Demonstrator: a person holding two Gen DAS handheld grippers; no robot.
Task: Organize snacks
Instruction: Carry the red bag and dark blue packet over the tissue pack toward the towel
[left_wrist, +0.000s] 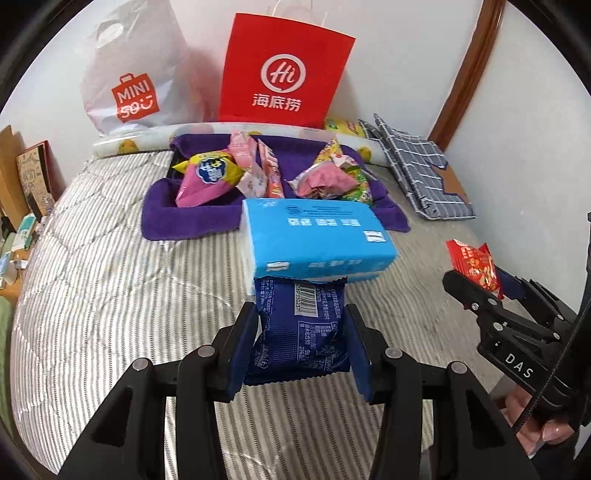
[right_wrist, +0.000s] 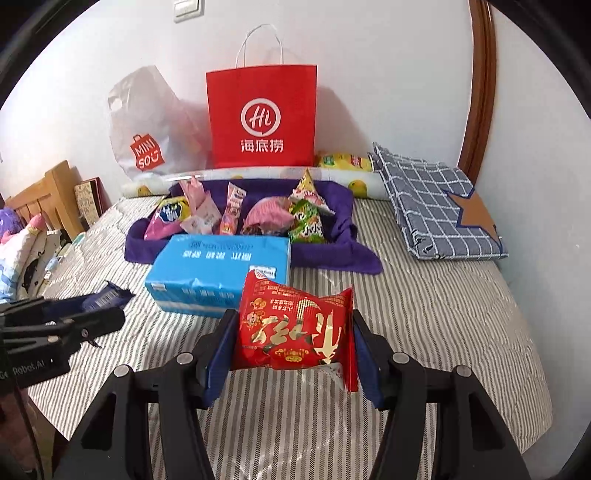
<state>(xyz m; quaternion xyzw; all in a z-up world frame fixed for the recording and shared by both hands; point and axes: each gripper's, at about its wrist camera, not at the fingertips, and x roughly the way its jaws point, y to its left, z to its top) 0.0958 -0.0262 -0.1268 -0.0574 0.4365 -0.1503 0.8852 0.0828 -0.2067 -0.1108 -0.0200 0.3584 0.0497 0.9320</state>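
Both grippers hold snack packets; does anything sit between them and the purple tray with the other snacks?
Yes. The blue tissue pack lies on the bed directly before the purple tray, ahead of the red packet and the navy packet.

Dark-blue packet (left_wrist: 301, 332) and red packet (right_wrist: 295, 328), each held aloft.

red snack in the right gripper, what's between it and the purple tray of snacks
The blue tissue pack lies between the red snack and the purple tray, clearest in the right wrist view.

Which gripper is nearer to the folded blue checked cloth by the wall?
Right. The right gripper holds a red snack packet on the cloth's side; the left gripper is farther away.
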